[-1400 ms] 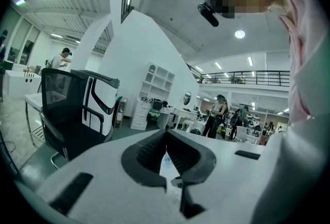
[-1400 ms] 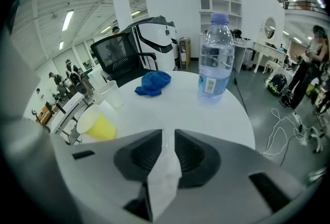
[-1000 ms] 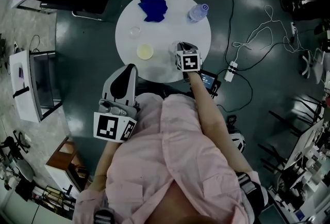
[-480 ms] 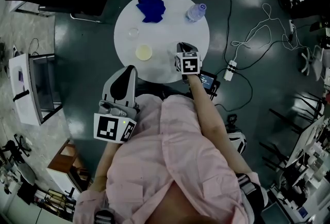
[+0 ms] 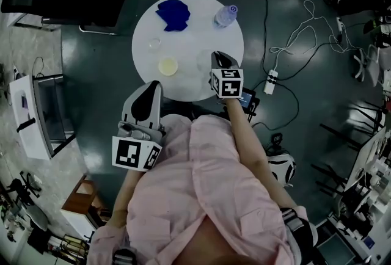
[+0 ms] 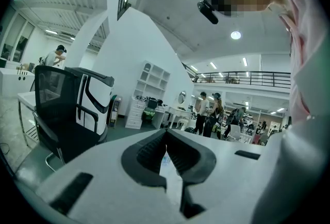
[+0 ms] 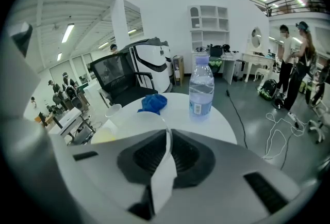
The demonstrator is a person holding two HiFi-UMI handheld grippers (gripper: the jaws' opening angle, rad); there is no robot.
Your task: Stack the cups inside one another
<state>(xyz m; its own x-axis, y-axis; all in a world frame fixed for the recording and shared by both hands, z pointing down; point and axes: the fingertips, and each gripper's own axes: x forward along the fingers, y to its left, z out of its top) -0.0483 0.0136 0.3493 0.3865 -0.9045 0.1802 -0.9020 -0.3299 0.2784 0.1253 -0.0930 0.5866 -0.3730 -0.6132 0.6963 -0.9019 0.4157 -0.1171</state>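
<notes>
right tool (image 7: 168, 152) | clamped on cup (image 7: 131, 125) wall, cup body left of it, over surface (image 5: 189, 38) | left tool (image 6: 166, 140) closed, empty

Table (image 5: 189, 38) centre bare, bottle (image 5: 224, 14) far right, cloth (image 5: 172, 14) beyond, yellow cup (image 5: 168, 66) left

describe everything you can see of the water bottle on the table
The water bottle is clear plastic with a pale screw cap, a ribbed shoulder and a label band round its lower half. It stands upright and capped on the round white table, near the far right edge, to the right of the crumpled blue cloth and apart from it. Only the table touches it. How full it is cannot be told.
</notes>
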